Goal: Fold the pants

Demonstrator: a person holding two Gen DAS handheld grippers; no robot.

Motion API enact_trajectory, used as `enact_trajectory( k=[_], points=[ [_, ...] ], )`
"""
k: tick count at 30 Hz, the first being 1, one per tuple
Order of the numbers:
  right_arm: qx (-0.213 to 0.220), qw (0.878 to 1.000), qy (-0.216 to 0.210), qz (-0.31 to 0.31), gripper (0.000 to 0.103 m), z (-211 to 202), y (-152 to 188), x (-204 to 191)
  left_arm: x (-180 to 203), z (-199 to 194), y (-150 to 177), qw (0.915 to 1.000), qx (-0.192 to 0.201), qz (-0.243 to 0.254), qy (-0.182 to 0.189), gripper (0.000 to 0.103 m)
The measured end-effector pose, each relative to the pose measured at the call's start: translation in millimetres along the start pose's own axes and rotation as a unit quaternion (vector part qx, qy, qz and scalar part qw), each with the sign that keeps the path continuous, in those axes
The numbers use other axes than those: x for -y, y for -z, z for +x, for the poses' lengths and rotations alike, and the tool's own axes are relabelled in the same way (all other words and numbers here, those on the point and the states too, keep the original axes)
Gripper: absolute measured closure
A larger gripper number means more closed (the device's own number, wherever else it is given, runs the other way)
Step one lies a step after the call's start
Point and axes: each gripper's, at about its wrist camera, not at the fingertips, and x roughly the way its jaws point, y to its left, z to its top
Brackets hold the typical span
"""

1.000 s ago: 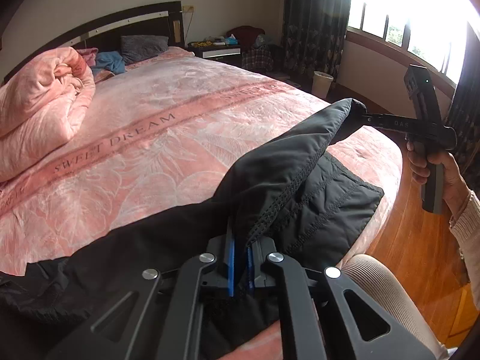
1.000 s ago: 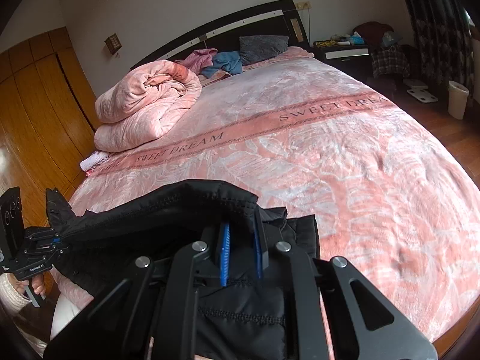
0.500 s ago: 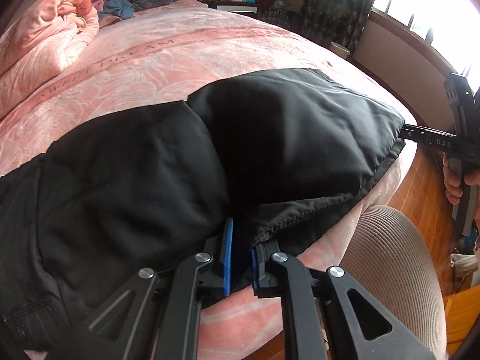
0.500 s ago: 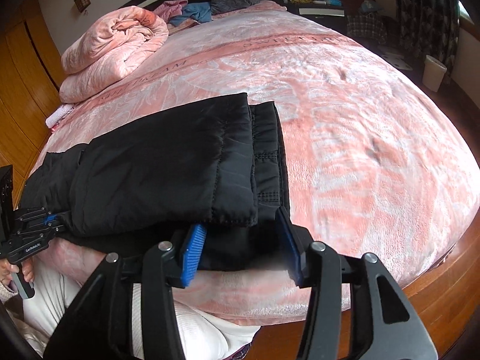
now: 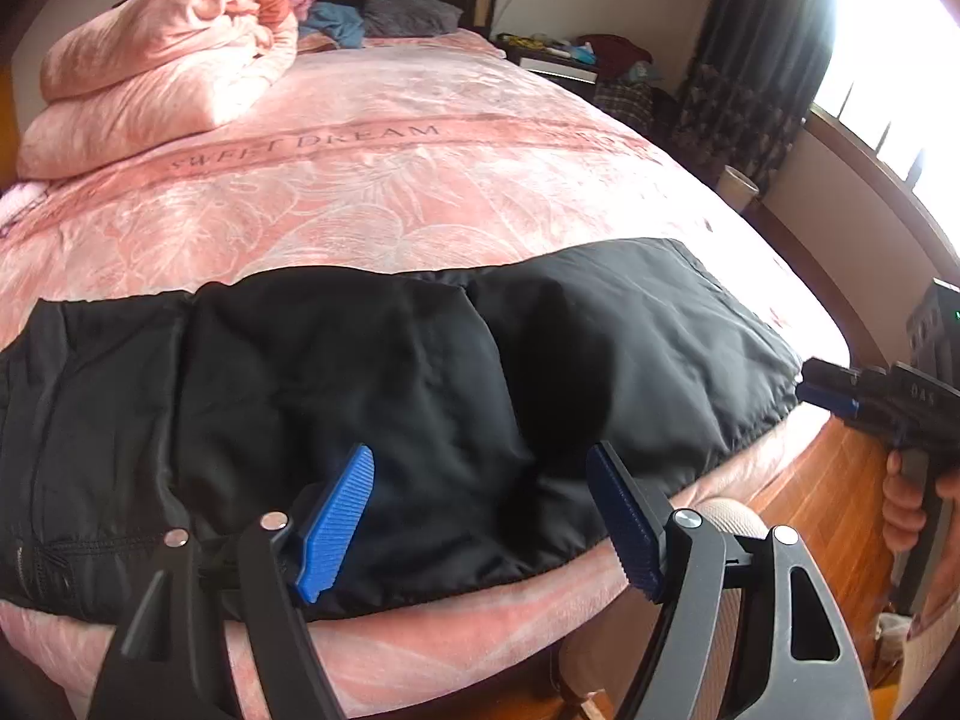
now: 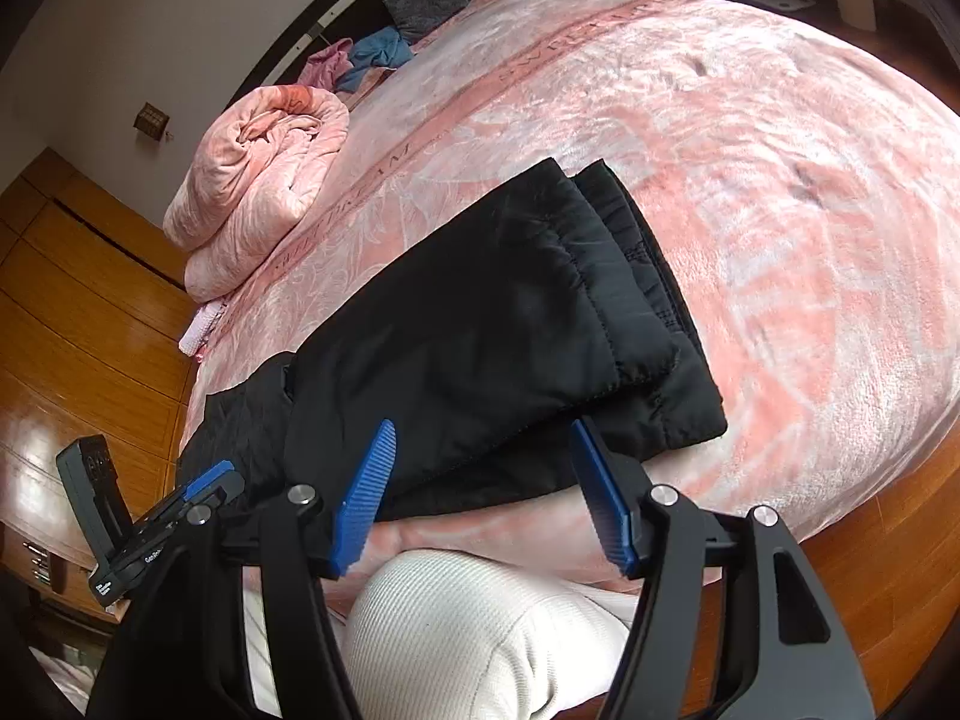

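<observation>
Black padded pants (image 5: 420, 372) lie folded over on the pink bed (image 5: 420, 192), along its near edge. My left gripper (image 5: 480, 456) hovers over the pants' near hem, its jaws opening; the blue pads (image 5: 336, 516) stand apart and press on nothing. In the right wrist view the doubled pants (image 6: 492, 324) show their stacked cuffs on the right. My right gripper (image 6: 485, 429) sits just off the near edge, its jaws also opening, with no cloth pinched. Each gripper appears in the other's view: the right gripper (image 5: 819, 387) at the cuff end, the left gripper (image 6: 210, 480) at the waist end.
A rolled pink quilt (image 5: 168, 78) lies at the bed's far left, with a grey pillow (image 5: 414, 18) and loose clothes by the headboard. The person's knee (image 6: 480, 630) is pressed against the bed edge. Wooden floor, a white bin (image 5: 741, 183) and curtains are on the right, a wooden wardrobe (image 6: 72, 312) on the left.
Both grippers carried the lifted pants fabric down onto the bed, laying it flat. The right let go first, then the left; both sets of jaws now stand apart.
</observation>
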Motion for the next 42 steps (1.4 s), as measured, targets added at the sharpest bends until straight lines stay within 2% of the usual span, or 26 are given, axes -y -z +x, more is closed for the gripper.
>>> enact_trajectory(
  k=[4, 6, 7, 10, 13, 15, 17, 19, 21, 24, 26, 27, 29, 30, 31, 33, 35, 36, 39, 40, 41, 42],
  points=[
    [-0.002, 0.999, 0.006, 0.034, 0.042, 22, -3, -6, 3, 18, -9, 0.9987, -0.015, -0.034, -0.036, 0.03],
    [0.001, 0.998, 0.028, 0.054, 0.045, 31, -8, -3, 3, 24, -10, 0.9975, -0.015, -0.04, -0.057, 0.03],
    [0.0, 0.997, 0.034, 0.064, 0.053, 35, -11, 0, 2, 25, -9, 0.9971, -0.014, -0.041, -0.063, 0.03],
    [-0.005, 0.996, 0.045, 0.071, 0.094, 41, -21, 6, -6, 25, -5, 0.9961, -0.015, -0.052, -0.069, 0.029],
    [0.027, 0.998, 0.05, 0.017, 0.1, 23, -26, -13, -17, 26, -2, 0.9943, -0.011, -0.057, -0.09, 0.029],
    [0.057, 0.997, 0.056, -0.014, 0.1, 3, -24, -29, -22, 27, 1, 0.9936, -0.005, -0.065, -0.092, 0.029],
    [0.074, 0.995, 0.065, -0.019, 0.1, -10, -20, -30, -25, 30, 3, 0.9933, 0.002, -0.072, -0.09, 0.029],
    [0.057, 0.992, 0.105, -0.033, 0.099, -1, -12, -21, -23, 35, 5, 0.9936, 0.002, -0.07, -0.089, 0.027],
    [0.0, 0.991, 0.133, -0.015, 0.097, 27, -2, 1, -17, 45, 10, 0.9943, -0.015, -0.053, -0.092, 0.022],
    [-0.011, 0.993, 0.118, -0.008, 0.094, 36, 7, 15, -15, 53, 18, 0.9944, -0.017, -0.03, -0.1, 0.022],
    [-0.01, 0.992, 0.127, -0.017, 0.08, 26, 6, 8, -20, 49, 20, 0.9947, -0.019, -0.028, -0.097, 0.022],
    [-0.001, 0.99, 0.138, -0.028, 0.077, 18, 5, 3, -24, 45, 19, 0.9949, -0.02, -0.031, -0.094, 0.022],
    [0.013, 0.988, 0.151, -0.039, 0.062, 3, 4, -5, -34, 33, 19, 0.9947, -0.007, -0.044, -0.093, 0.022],
    [0.017, 0.988, 0.149, -0.038, 0.058, -2, 4, -5, -40, 26, 20, 0.9938, 0.002, -0.049, -0.1, 0.022],
    [0.019, 0.989, 0.143, -0.035, 0.058, -6, 3, -3, -46, 22, 20, 0.9924, 0.009, -0.053, -0.111, 0.022],
    [0.018, 0.989, 0.146, -0.029, 0.069, -4, 1, 2, -57, 19, 22, 0.9903, 0.013, -0.054, -0.128, 0.022],
    [0.004, 0.987, 0.162, -0.014, 0.07, 8, -3, 10, -68, 28, 25, 0.9889, -0.007, -0.06, -0.136, 0.022],
    [-0.01, 0.984, 0.177, -0.004, 0.07, 16, -3, 14, -73, 36, 27, 0.9894, -0.024, -0.062, -0.129, 0.021],
    [-0.014, 0.977, 0.211, -0.019, 0.069, 23, -2, 6, -80, 36, 28, 0.9914, -0.023, -0.065, -0.111, 0.021],
    [-0.009, 0.974, 0.225, -0.026, 0.066, 20, -1, 0, -82, 33, 28, 0.9918, -0.026, -0.065, -0.106, 0.021],
    [-0.001, 0.971, 0.239, -0.027, 0.056, 15, -1, -4, -84, 28, 27, 0.9921, -0.025, -0.067, -0.103, 0.021],
    [0.008, 0.963, 0.268, -0.027, 0.05, 10, -1, -8, -87, 22, 27, 0.992, -0.019, -0.07, -0.104, 0.021]
  ],
)
